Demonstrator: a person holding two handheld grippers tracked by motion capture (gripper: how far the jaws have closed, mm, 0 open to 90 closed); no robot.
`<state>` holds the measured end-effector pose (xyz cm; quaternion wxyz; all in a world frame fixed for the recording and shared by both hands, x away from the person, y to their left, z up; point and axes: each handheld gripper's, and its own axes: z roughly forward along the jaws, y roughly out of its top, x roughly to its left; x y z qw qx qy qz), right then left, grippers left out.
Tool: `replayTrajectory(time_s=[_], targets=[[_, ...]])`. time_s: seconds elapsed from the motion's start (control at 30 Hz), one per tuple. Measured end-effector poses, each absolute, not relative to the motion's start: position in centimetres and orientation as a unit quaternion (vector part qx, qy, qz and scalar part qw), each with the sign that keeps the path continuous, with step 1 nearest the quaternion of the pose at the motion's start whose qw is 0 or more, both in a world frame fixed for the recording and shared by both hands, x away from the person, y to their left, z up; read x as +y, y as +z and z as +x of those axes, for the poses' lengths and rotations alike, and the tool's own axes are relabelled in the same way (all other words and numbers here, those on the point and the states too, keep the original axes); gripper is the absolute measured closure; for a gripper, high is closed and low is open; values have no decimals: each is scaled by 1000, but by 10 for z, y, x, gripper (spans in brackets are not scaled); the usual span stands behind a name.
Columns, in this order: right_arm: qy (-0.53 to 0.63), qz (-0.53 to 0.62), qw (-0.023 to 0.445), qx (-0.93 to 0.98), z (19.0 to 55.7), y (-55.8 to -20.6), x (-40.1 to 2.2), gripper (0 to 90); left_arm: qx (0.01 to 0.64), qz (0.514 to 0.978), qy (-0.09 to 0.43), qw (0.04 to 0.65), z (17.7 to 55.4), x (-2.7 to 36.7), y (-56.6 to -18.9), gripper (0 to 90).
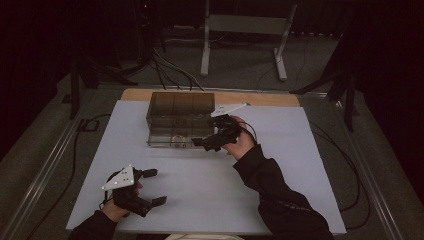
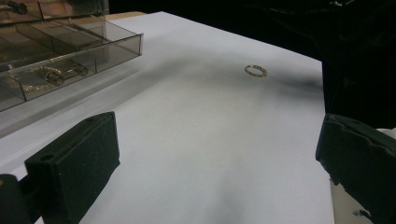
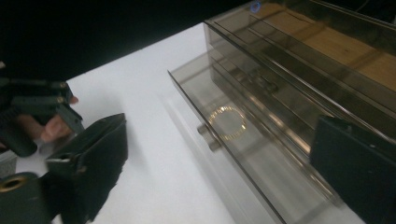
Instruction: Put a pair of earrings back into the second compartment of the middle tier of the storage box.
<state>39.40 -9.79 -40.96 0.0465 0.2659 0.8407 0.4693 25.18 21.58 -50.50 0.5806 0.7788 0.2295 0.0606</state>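
We see a smoky clear plastic drawer box (image 1: 180,117) on the white matte desk (image 1: 210,185), bottom drawer (image 3: 243,154) pulled out. A thin gold chain bracelet (image 3: 227,122), round loop, lies flat in that drawer, just behind its small knob. Our right gripper (image 1: 210,143) hovers at the drawer front, blocky black fingers (image 3: 93,158) spread wide, nothing between them. Our left gripper (image 1: 155,187) sits low near the desk's front edge, well apart from the box, fingers (image 2: 79,158) wide too, holding nothing. A small gold beaded ring (image 2: 256,70) lies on bare desk beyond it.
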Motion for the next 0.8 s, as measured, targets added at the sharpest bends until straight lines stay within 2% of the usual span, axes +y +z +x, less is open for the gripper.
replayTrajectory(time_s=[0.37,0.8], targets=[[473,300,65,826,381,-413,-146,36,229,779,60,580,252,216,-505,6],[466,336,84,814,354,-434,-197,48,228,780,60,579,252,215,-505,6]])
